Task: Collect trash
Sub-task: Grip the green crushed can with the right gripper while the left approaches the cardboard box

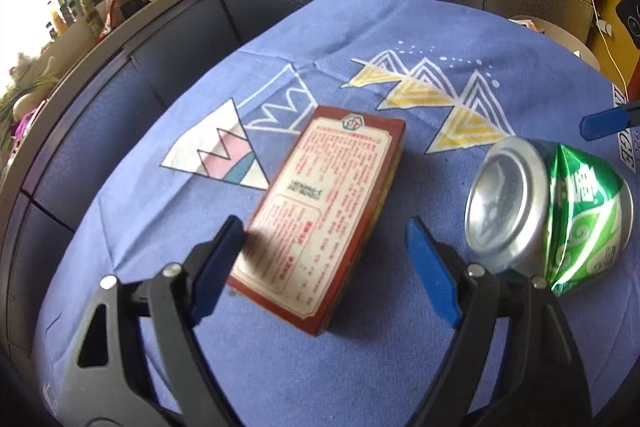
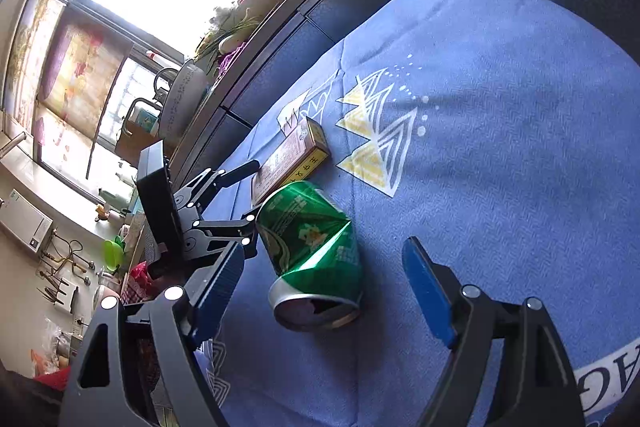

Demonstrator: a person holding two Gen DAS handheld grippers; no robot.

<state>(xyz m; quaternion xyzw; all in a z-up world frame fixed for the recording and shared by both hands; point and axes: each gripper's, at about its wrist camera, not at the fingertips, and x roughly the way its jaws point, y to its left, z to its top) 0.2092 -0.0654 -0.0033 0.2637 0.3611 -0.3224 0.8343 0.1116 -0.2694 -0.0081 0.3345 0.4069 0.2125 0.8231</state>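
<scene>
Left claw (image 1: pixel 324 247) spread wide, gripping nothing — the red carton (image 1: pixel 324 203) lies flat on the blue-clothed worktop (image 1: pixel 360 27) with its near end between the fingers, likely lined up for a pinch across its narrow width. Right claw (image 2: pixel 324 279) also released, straddling the crushed green can (image 2: pixel 312 247) on its side — carton just beyond.
</scene>
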